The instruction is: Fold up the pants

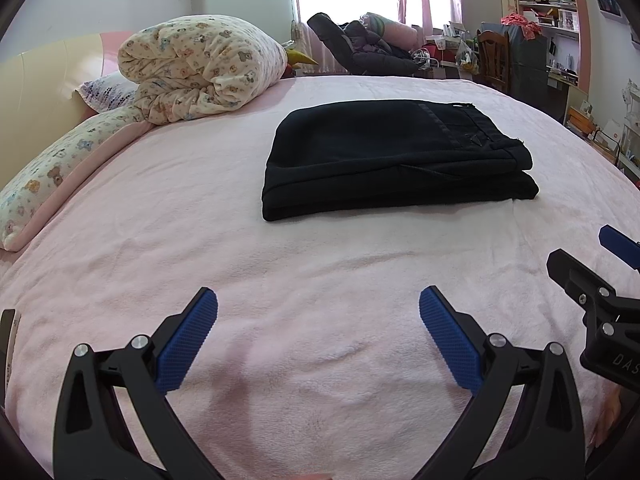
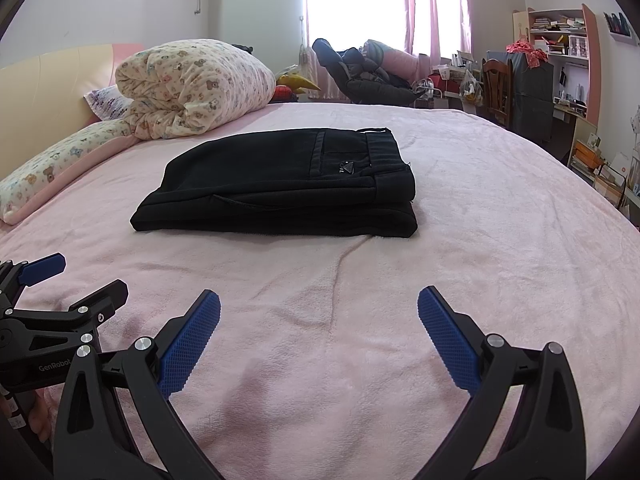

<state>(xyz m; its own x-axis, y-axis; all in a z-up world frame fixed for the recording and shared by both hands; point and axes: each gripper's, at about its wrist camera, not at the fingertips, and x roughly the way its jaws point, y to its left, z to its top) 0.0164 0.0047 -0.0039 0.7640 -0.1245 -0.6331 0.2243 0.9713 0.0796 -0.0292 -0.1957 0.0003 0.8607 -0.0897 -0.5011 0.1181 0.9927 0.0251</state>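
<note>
Black pants (image 1: 396,156) lie folded into a compact rectangle in the middle of the pink bed (image 1: 280,260); they also show in the right wrist view (image 2: 280,188), waistband to the right. My left gripper (image 1: 318,320) is open and empty, hovering over bare sheet well short of the pants. My right gripper (image 2: 319,320) is open and empty too, also short of the pants. Each gripper shows in the other's view: the right one at the right edge (image 1: 592,276), the left one at the left edge (image 2: 60,284).
A rolled bear-print duvet (image 1: 200,68) and a long pillow (image 1: 52,172) lie at the bed's back left by the headboard. Beyond the bed are a chair piled with dark clothes (image 1: 360,44), a wooden chair (image 1: 494,56), and a cluttered desk and shelves (image 1: 560,20).
</note>
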